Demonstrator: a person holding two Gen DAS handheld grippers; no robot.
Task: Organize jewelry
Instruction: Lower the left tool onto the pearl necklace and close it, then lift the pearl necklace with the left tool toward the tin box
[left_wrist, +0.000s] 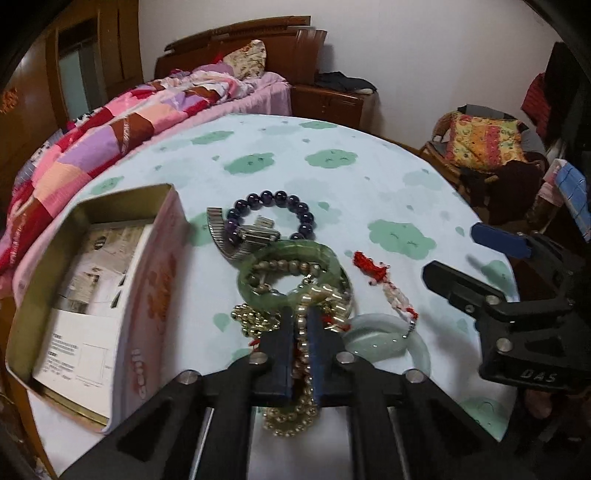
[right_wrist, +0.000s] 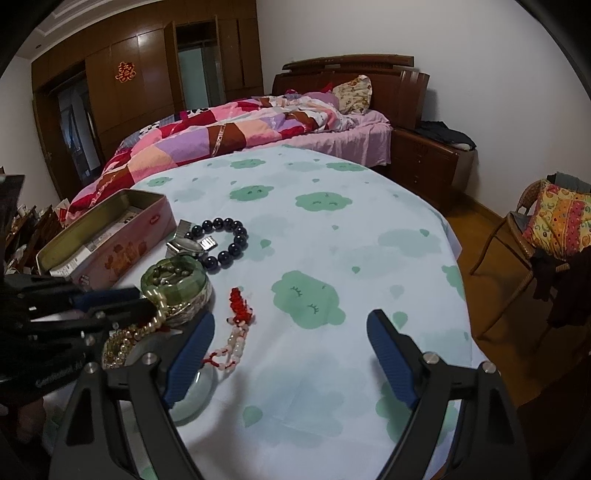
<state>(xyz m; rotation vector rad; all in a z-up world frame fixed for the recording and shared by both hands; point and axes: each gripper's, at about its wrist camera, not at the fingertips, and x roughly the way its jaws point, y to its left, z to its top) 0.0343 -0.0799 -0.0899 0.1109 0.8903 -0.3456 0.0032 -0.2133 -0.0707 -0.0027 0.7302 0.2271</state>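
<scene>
Just beside the pink tin (left_wrist: 155, 280), the left gripper (left_wrist: 303, 332) pinches what looks like a pearl strand (left_wrist: 301, 373) amid bangles on the cloud-print cloth (right_wrist: 332, 258), bed (right_wrist: 258, 125) behind, right gripper (right_wrist: 291, 332) wide

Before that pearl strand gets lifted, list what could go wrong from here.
1. The left gripper is shut on the pearl strand, which runs into the pile under the green bangle; lifting may drag the bangle along.
2. The pale bangle lies near the table edge and could be knocked off.

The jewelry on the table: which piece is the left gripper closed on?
The pearl bead strand: it runs between the left gripper's pads. The green bangle, dark bead bracelet and pale bangle lie free.
</scene>
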